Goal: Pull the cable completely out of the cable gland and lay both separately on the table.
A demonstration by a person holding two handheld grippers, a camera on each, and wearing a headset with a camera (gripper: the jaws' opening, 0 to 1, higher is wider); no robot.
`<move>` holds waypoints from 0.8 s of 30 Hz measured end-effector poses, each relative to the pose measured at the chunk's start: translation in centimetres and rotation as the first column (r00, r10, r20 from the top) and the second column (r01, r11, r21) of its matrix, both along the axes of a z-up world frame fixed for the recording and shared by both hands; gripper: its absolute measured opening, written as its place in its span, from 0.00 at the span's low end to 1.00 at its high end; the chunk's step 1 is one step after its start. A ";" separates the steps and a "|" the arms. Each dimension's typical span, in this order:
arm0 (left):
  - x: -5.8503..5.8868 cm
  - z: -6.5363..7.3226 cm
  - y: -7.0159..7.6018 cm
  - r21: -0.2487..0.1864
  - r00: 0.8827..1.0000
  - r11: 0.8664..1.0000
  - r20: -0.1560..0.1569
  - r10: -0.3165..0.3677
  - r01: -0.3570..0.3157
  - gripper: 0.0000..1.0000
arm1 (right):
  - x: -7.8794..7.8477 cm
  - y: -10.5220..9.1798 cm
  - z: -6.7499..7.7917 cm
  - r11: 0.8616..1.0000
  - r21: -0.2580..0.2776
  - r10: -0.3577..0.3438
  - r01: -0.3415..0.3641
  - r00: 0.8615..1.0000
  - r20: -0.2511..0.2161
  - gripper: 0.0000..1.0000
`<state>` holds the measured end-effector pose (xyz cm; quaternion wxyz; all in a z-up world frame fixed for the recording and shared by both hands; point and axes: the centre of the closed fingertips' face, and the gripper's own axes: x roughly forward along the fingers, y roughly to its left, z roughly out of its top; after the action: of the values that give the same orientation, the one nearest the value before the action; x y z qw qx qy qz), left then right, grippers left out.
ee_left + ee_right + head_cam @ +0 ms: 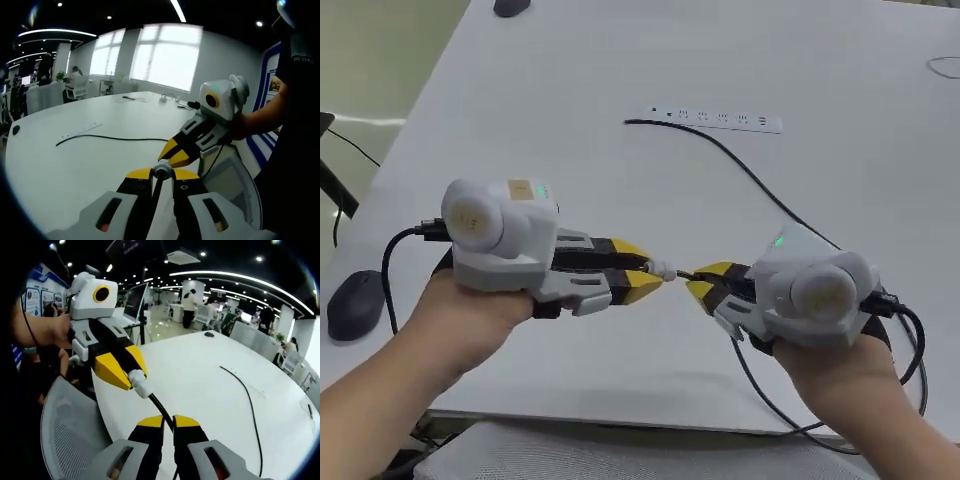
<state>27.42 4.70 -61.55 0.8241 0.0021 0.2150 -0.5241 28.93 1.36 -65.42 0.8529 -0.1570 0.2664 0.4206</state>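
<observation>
Currently, at the left of the head view, the left gripper [650,273] is held above the near part of the white table [620,180], its yellow-tipped jaws closed on the white cable gland [664,270]. In the left gripper view the gland [162,169] sits clamped between the two tips. A short stretch of black cable [683,273] runs from the gland's end to the right gripper [705,280], whose jaws are clamped on it close to the gland. The right gripper view confirms the cable [159,407] entering the gland [137,381]; the two are not separated, and both are held off the table. Further back, right of centre, a power strip [720,119] lies on the table.
</observation>
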 end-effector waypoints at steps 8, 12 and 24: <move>0.1 0.2 0.1 -0.003 1.000 1.000 0.003 0.000 0.000 0.15 | 0.3 -1.1 -1.0 0.994 0.060 -0.085 0.090 0.992 -0.088 0.01; 0.2 0.3 0.2 -0.008 1.000 1.000 0.005 0.005 -0.005 0.15 | 0.3 -2.1 -2.0 0.984 0.086 -0.143 0.159 0.976 -0.167 0.00; 0.1 0.2 0.1 -0.004 1.000 1.000 0.001 0.000 0.000 0.15 | -0.4 -4.6 -5.9 0.925 0.128 -0.281 0.359 0.868 -0.409 0.00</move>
<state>27.52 4.82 -61.33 0.8243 0.0006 0.2135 -0.5244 28.52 -3.19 -71.32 0.8537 0.0610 0.4065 0.3198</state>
